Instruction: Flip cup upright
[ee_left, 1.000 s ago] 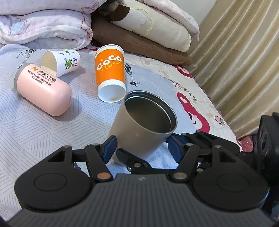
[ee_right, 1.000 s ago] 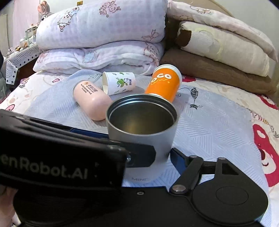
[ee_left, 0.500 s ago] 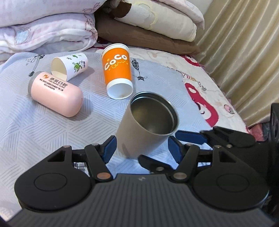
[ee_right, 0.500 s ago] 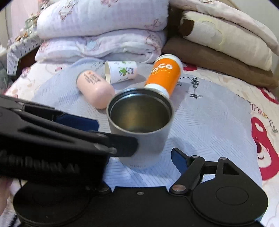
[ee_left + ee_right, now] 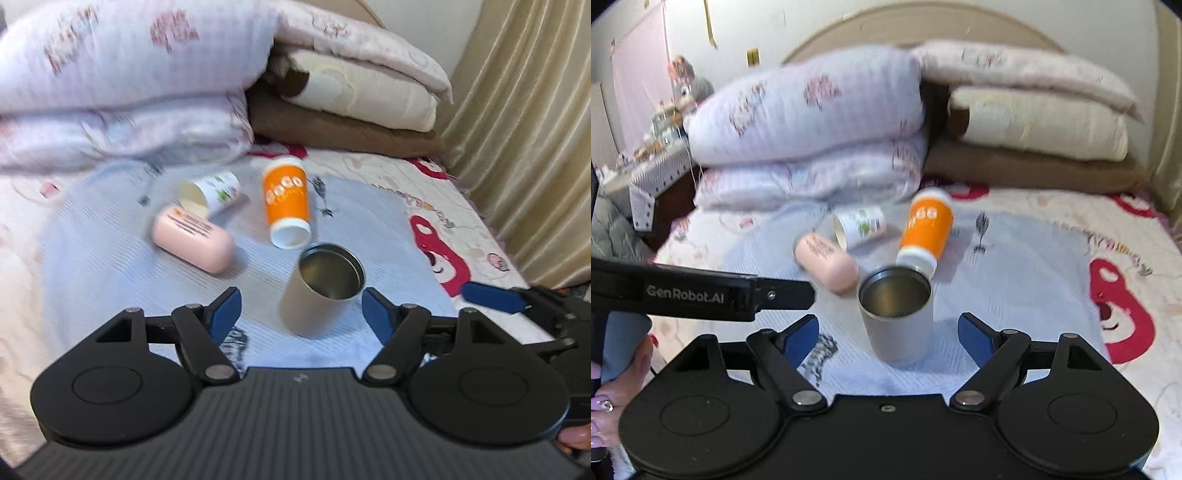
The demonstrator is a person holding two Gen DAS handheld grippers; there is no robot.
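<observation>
Standing upright on bedsheet: steel cup | L gripper wide open, holding nothing | R gripper same, cup btwn jaws, untouched

- Ahead of the fingers we see a bed with folded quilts stacked against a curved headboard.
- To their right hang beige curtains.
- Far left stands a cluttered side table.

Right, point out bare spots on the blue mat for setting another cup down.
Free: the mat right of the steel cup and orange cup, and the left strip beside the pink bottle. Crowded: the middle, around the white cup.
</observation>
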